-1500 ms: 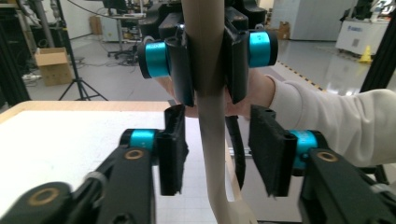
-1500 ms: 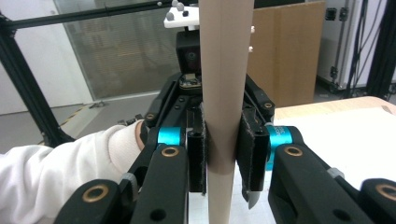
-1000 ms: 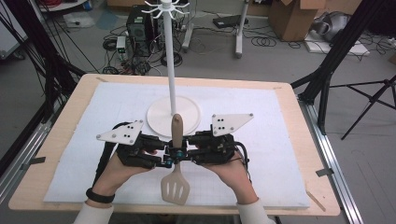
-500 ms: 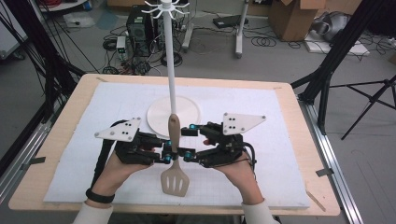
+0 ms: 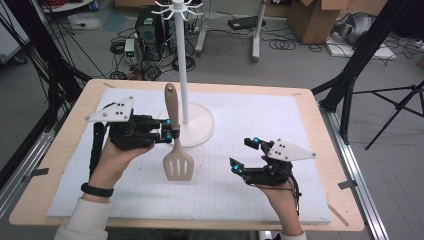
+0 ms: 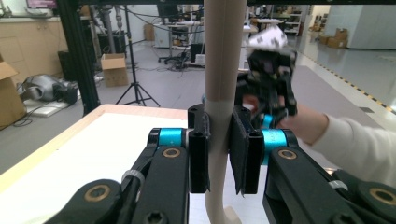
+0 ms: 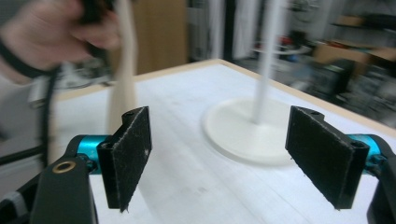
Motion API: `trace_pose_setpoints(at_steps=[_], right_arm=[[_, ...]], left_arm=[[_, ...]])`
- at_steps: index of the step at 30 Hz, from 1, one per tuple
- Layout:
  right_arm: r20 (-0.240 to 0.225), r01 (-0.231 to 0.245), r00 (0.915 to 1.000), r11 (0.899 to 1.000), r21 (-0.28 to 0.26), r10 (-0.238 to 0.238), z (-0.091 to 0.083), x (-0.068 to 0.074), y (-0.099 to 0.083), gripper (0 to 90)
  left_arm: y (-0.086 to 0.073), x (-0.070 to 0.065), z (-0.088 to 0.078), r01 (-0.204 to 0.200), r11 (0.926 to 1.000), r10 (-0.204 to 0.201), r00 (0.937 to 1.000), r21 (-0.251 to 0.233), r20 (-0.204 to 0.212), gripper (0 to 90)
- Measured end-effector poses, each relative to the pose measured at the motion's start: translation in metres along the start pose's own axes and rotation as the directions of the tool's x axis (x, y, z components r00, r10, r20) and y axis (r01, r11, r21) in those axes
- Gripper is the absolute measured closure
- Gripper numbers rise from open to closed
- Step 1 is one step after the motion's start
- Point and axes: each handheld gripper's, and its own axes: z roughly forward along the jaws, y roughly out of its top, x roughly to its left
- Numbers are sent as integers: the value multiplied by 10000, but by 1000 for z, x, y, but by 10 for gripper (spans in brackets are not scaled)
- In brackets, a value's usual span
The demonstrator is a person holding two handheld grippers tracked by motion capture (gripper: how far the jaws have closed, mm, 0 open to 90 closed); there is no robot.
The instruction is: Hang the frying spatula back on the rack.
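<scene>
The left claw [image 5: 171, 131] pinches the beige slotted spatula [image 5: 176, 145] partway down its handle, blade hanging below the claw and handle end rising above it, which frees that end for the hooks atop the white hanging stand [image 5: 183, 75] just beyond the claw. The right claw [image 5: 246, 155] has just been opening and now stands spread with nothing between its pads, off to the side over the table [image 5: 300, 100], likely because one grip carries the spatula well enough.

No legible text on anything.

Black grippers with cyan joints, brass pivot screws, grey dotted top plates; white sleeves, black wristband [image 5: 97, 190].
</scene>
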Motion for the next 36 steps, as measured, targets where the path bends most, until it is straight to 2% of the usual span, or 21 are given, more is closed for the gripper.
trace_pose_setpoints(at_steps=[3,4,5,6,7,8,12,14,15,16,17,21,25,29,31,32,36], right_arm=[[447,26,9990,10000,36,-27,-2,-3,-10,209],[447,26,9990,10000,36,-27,-2,-3,-10,209],[575,-8,9983,10000,20,6,-3,-3,-15,209],[575,-8,9983,10000,20,6,-3,-3,-15,209],[629,-118,9980,9999,35,115,-4,-2,-20,209],[698,-18,9976,10000,8,18,-4,-3,-22,209],[931,-101,9956,9999,34,98,-5,-7,-30,209],[979,-243,9950,9993,274,215,-5,-10,-32,203],[979,-243,9950,9993,274,215,-5,-10,-32,203],[985,-429,9943,9988,237,403,-7,-13,-34,201],[1018,-426,9940,9988,256,398,-8,-14,-35,201],[1097,-493,9929,9985,243,463,-11,-17,-36,198],[1031,-524,9934,9985,150,506,-14,-18,-36,197],[1073,-455,9933,9988,178,433,-14,-19,-37,196],[1056,-484,9933,9987,154,465,-14,-18,-36,196],[1053,-494,9933,9987,141,476,-14,-18,-36,195],[1025,-546,9933,9984,177,525,-14,-18,-36,195]], left_arm=[[16,13,3,-29,10000,31,9999,86,-138,784],[16,13,3,-29,10000,31,9999,86,-138,784],[23,20,5,32,10000,-30,9998,79,-211,784],[23,20,5,32,10000,-30,9998,79,-211,784],[29,28,8,91,9999,-86,9994,145,-345,784],[32,31,9,68,9998,-60,9992,205,-407,784],[44,42,15,48,9991,-18,9974,413,-718,785],[49,48,18,105,9994,-77,9965,337,-830,784],[49,48,18,105,9994,-77,9965,337,-830,784],[51,51,19,133,9993,-102,9959,340,-902,784],[54,57,22,183,9993,-149,9949,337,-996,784],[56,66,26,284,9986,-226,9917,446,-1267,784],[56,75,30,473,9986,-431,9869,232,-1552,785],[57,86,31,721,9970,-656,9809,293,-1829,784],[57,88,31,729,9968,-659,9805,313,-1854,785],[58,90,33,819,9965,-778,9797,145,-1846,784],[59,93,35,873,9959,-807,9773,252,-1958,784]])
